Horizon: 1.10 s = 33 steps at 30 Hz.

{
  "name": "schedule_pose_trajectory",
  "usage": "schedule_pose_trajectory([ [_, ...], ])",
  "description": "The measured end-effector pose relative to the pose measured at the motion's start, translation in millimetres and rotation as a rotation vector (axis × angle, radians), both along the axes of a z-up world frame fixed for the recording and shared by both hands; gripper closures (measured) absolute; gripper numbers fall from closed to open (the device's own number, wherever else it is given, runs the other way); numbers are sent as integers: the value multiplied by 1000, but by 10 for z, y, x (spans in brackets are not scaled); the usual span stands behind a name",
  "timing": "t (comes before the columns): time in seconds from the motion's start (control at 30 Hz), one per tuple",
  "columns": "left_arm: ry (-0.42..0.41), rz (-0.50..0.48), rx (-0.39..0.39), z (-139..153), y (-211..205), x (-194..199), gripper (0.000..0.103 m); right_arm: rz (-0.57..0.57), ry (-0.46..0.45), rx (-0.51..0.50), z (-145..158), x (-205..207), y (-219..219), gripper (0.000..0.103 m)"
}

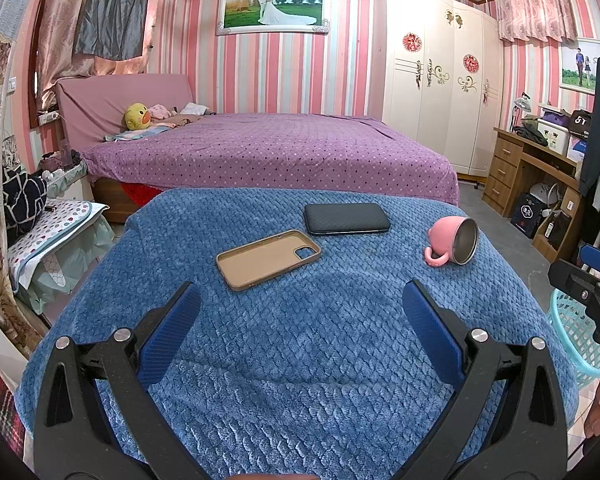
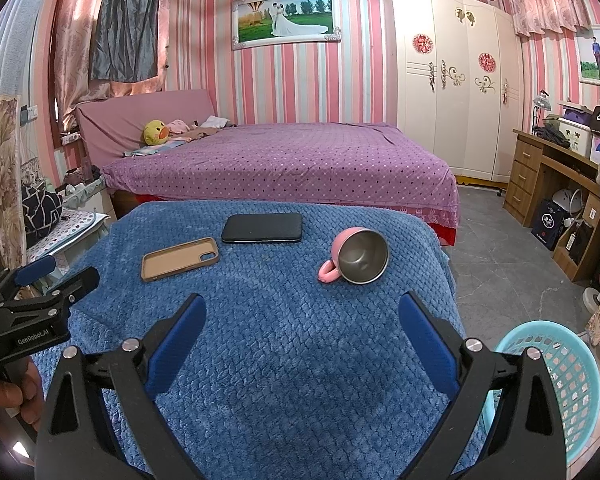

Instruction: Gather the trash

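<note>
Evidently the run sat at its outset: nothing was lifted yet. Left gripper (image 1: 302, 312) and right gripper (image 2: 302, 322) both hovered low in frame over the blue blanket (image 2: 284, 360), jaws spread wide, holding nothing. Candidate items lay mid-frame: a tan phone case (image 1: 268, 259), empty and face-up; a dark phone (image 1: 347, 219) just beyond it, apart; a pink cup (image 2: 356, 256) tipped on its side, steel interior toward the lens, handle on the cloth. A teal basket (image 2: 556, 384) stood at lower right off the blanket edge, likely the bin. No obvious litter showed; judged next move: pick a target, advance, close jaws across it.
</note>
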<state>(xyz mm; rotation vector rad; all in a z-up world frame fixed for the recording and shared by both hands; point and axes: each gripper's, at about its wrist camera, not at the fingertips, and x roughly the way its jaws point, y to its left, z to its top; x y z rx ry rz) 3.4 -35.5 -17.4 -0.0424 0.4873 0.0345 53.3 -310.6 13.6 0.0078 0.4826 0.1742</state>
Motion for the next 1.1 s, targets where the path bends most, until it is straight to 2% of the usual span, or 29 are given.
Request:
schedule_pose_trajectory([
  [1.1,5,3,3,-11,-72,-12,5,-3,-2,-1,-7,3,-5,8],
])
